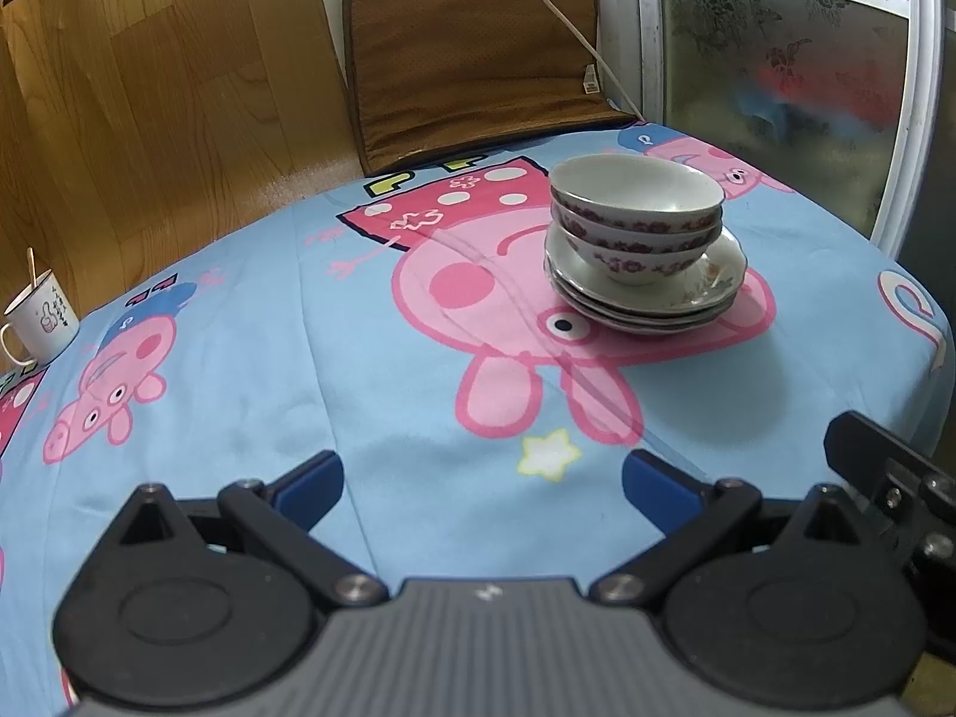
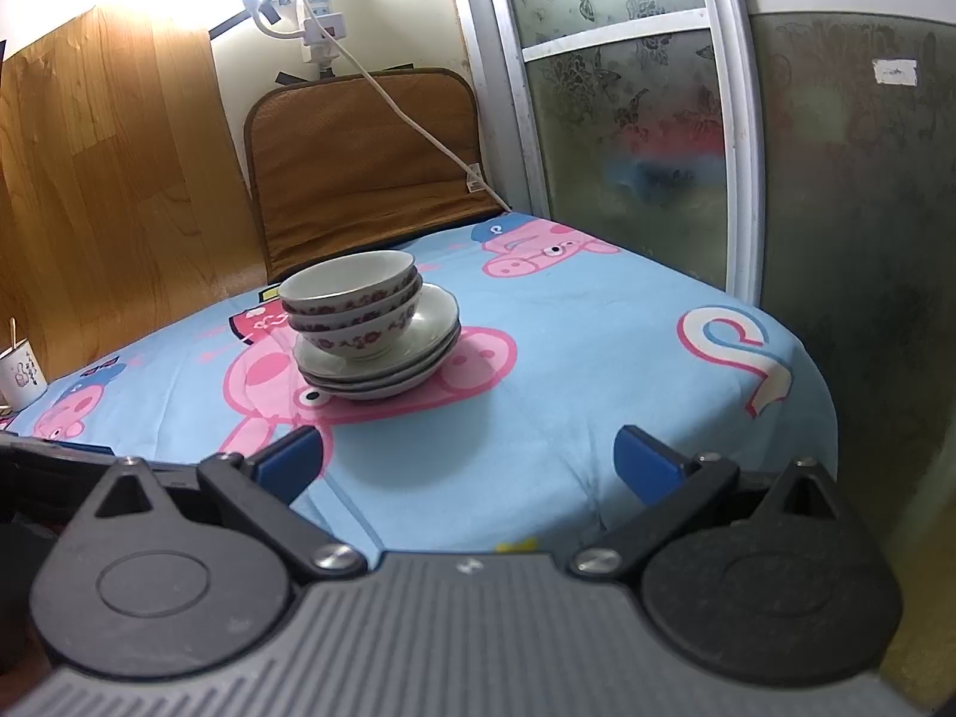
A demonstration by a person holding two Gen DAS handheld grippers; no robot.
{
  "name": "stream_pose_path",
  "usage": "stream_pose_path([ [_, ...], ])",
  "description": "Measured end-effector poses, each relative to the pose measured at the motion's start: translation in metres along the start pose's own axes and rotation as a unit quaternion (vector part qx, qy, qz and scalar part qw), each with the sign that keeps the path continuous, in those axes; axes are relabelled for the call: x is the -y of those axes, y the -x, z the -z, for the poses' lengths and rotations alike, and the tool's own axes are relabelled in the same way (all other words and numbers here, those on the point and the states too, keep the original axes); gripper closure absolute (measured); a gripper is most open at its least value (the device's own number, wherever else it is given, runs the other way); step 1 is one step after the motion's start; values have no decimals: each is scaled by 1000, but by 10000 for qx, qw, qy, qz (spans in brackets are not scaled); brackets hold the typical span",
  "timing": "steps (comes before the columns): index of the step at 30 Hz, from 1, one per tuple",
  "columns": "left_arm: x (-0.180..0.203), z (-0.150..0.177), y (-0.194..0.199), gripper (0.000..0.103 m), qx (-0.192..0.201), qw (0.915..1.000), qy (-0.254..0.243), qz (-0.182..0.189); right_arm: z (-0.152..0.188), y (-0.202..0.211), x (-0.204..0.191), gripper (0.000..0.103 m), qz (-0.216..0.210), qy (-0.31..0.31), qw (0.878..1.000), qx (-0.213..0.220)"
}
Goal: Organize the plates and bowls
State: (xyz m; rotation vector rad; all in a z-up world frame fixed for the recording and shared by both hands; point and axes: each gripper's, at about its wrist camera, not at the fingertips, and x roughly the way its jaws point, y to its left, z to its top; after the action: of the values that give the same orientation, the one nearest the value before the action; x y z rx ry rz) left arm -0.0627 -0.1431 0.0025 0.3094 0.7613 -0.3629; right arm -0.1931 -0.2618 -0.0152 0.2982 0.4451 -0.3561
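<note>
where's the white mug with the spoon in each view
Left wrist: the mug stands at the far left edge, mid-height, on the tablecloth.
Right wrist: the mug is cut off by the left edge.
Shared landmark: the bowl stack on plates.

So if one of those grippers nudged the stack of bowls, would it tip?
Probably it would slide or wobble. The three nested bowls sit off-centre on the stacked plates, on a narrow foot. The glaze looks smooth, likely slippery and breakable. The soft tablecloth may add unsteadiness.

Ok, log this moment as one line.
left tongs open, empty | right tongs open, empty | bowls nested on stacked plates | mug apart
</note>
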Motion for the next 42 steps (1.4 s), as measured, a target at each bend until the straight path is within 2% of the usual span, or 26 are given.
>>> stream_pose_path([
  [42,-6,4,-2,0,-26,9999,-34,-144,5,-3,-3,0,-46,-45,9999,-80],
])
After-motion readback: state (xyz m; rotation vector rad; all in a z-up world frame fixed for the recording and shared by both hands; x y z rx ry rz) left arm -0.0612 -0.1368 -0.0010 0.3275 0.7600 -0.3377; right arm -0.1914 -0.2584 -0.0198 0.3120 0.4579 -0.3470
